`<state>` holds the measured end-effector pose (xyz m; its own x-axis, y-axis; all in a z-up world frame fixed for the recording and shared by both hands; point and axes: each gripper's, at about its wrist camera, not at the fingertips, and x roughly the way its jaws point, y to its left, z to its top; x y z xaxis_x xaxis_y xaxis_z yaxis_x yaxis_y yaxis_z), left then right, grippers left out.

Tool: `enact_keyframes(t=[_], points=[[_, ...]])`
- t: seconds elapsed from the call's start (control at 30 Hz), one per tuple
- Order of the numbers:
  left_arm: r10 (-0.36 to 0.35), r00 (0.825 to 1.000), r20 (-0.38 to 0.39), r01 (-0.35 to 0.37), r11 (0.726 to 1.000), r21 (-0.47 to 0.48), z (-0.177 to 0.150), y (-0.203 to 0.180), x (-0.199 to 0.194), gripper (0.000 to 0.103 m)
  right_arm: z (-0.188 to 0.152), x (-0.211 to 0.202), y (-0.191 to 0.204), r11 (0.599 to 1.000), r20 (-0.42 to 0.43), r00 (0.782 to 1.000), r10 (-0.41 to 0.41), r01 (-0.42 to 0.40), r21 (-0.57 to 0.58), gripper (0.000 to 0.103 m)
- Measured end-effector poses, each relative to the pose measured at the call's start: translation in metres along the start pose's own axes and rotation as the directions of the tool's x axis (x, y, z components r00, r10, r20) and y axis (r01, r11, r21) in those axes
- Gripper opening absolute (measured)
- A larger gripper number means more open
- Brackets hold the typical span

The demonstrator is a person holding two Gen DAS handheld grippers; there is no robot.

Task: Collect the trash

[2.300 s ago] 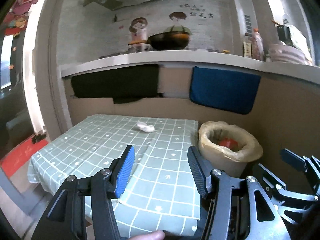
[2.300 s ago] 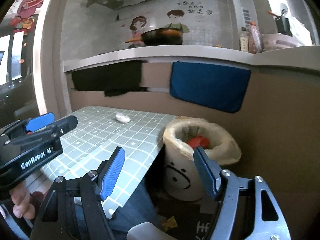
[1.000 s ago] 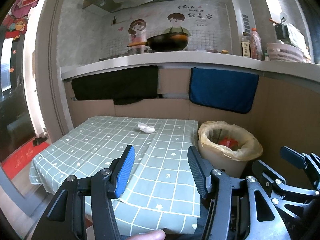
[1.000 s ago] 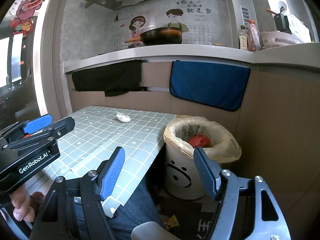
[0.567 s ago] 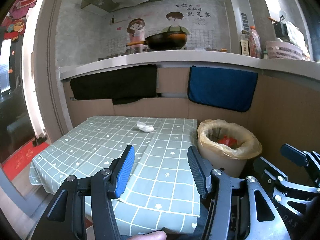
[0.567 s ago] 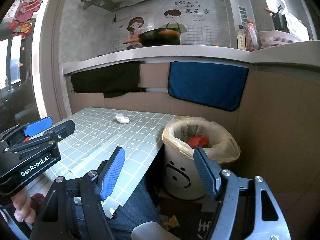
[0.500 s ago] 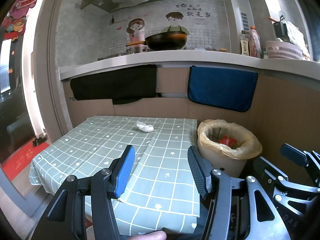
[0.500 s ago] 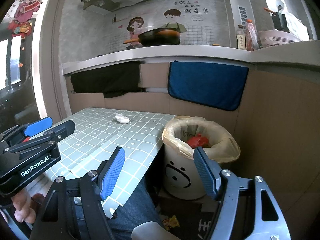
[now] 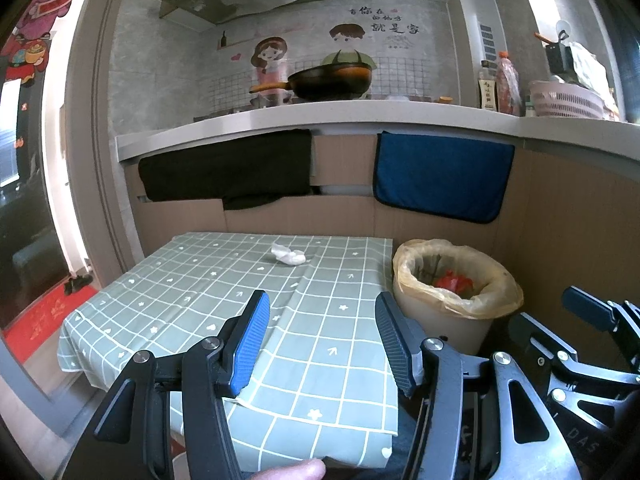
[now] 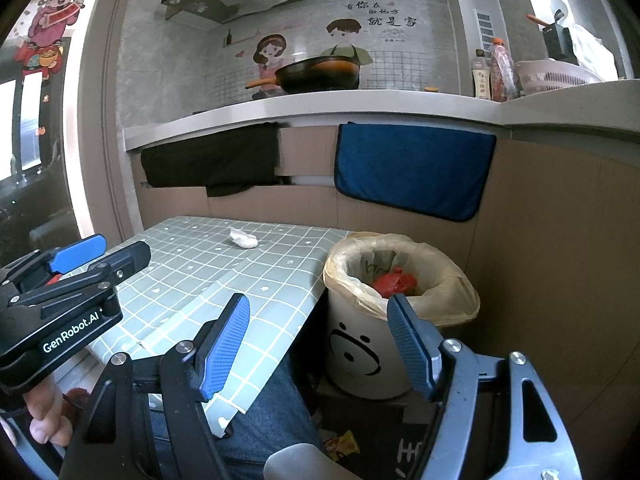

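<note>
You face pale green tablecloth (image 9: 224, 292), white grid lines, small white hearts and arrows. Crumpled white tissue (image 9: 289, 255) on it. Round white plastic bin (image 10: 360, 356), black sad-face print, yellowish translucent liner, red scrap (image 10: 394, 283) inside. Your gripper pads (image 9: 250, 344) blue, ribbed; frames black. Blue towel (image 9: 440, 176), black cloth (image 9: 228, 170) on beige cabinet front.

I hold my left gripper (image 9: 322, 338) pointing forward and a little downward, its two blue-padded fingers (image 9: 250, 342) spread wide with nothing between them. My right gripper (image 10: 318, 346) sits beside it at the same slight downward tilt, its jaws also wide apart and empty. From the right wrist view, my left hand (image 10: 46, 416) shows at the lower left, fingers curled under the handle of the left gripper.
</note>
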<state>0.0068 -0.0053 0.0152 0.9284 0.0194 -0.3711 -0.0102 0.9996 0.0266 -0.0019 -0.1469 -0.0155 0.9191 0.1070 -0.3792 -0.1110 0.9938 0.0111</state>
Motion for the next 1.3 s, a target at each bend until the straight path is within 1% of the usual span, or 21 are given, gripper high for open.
enact_keyframes(t=[0.23,1.07,1.3], points=[[-0.014,1.000,0.001,0.014,1.000,0.004,-0.001,0.002,0.001,0.056,0.000,-0.001,0.000,1.000,0.001,1.000,-0.002,0.002,0.001,0.068],[-0.025,1.000,-0.016,0.025,1.000,0.008,-0.002,0.008,0.002,0.056,0.000,0.000,-0.001,1.000,0.000,1.000,-0.003,0.003,0.001,0.068],[-0.005,1.000,-0.030,0.006,1.000,0.022,-0.003,0.010,0.006,0.056,0.002,-0.001,-0.003,1.000,-0.003,1.000,-0.005,0.005,0.006,0.068]])
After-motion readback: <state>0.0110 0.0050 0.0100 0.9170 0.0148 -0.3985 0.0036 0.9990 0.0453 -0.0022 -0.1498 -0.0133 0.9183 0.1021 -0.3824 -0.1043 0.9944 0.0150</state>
